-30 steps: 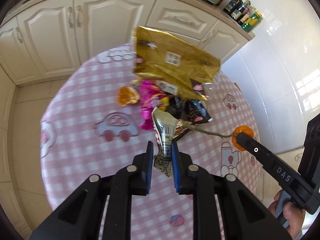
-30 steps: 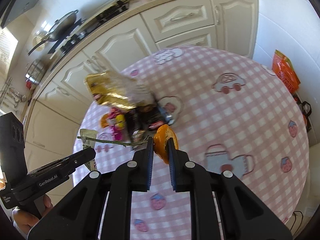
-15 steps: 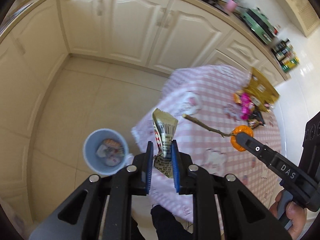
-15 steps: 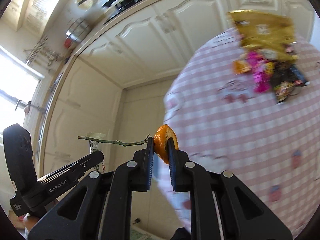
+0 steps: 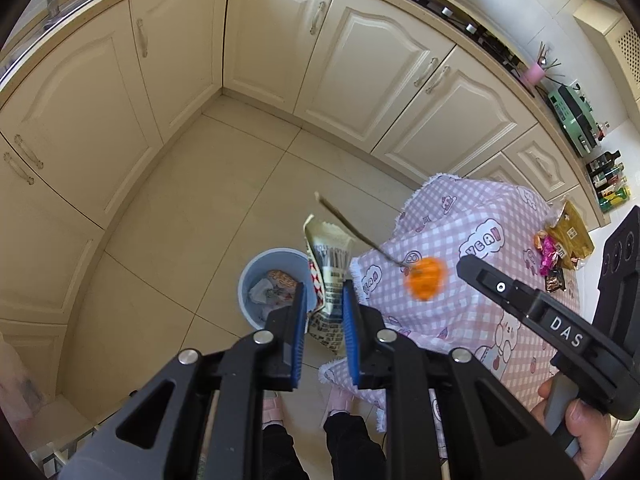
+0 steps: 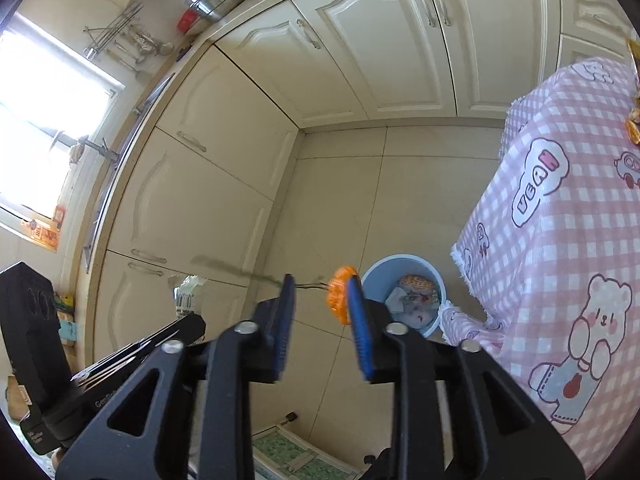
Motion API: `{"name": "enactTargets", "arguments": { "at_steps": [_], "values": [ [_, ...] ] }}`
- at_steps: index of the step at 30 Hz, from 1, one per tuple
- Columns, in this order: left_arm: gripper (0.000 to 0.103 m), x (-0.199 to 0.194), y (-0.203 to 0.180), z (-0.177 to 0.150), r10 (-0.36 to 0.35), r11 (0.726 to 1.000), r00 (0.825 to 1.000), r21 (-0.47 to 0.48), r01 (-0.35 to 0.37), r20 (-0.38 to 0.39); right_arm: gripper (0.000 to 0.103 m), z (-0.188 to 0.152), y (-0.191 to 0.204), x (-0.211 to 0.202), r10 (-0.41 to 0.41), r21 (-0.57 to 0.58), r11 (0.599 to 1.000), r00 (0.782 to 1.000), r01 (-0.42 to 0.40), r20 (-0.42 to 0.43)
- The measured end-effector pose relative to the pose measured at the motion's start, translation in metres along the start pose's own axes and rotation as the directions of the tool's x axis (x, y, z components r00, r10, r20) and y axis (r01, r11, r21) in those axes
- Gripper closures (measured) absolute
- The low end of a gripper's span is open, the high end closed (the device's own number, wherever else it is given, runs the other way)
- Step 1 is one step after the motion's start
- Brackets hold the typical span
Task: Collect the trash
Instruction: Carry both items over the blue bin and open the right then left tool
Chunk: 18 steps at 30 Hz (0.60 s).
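Below, the round pale-blue trash bin (image 5: pixel 276 280) stands on the floor; the left gripper (image 5: pixel 323 308) clamps a crumpled cream snack wrapper (image 5: pixel 330 264), while the right gripper (image 6: pixel 320 312), fingers apart, hovers beside the blurred orange peel on a twig (image 6: pixel 338 294).

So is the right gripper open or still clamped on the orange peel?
Open. The right gripper's blue pads stand wide apart, and the orange peel touches only one pad, blurred beside the blue bin.
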<state>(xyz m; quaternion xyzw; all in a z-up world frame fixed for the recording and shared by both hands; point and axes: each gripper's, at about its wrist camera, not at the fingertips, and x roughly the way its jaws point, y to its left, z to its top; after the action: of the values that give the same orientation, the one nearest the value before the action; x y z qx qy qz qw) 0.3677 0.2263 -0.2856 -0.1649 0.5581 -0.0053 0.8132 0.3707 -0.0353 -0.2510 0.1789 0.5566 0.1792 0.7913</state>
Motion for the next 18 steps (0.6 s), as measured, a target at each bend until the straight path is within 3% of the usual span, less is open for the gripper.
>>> {"name": "enactTargets", "arguments": {
  "at_steps": [7,18],
  "values": [
    [0.087,-0.002,0.005,0.001,-0.023,1.0,1.0,0.001,0.023,0.0,0.065,-0.001,0.01,0.0,-0.037,-0.033,0.999,0.999,0.038,0.023],
    [0.087,0.007,-0.02,0.009,-0.049,0.997,0.999,0.052,0.05,-0.021,0.063,-0.003,-0.009,-0.017,-0.08,-0.004,0.997,0.995,0.08,0.053]
  ]
}}
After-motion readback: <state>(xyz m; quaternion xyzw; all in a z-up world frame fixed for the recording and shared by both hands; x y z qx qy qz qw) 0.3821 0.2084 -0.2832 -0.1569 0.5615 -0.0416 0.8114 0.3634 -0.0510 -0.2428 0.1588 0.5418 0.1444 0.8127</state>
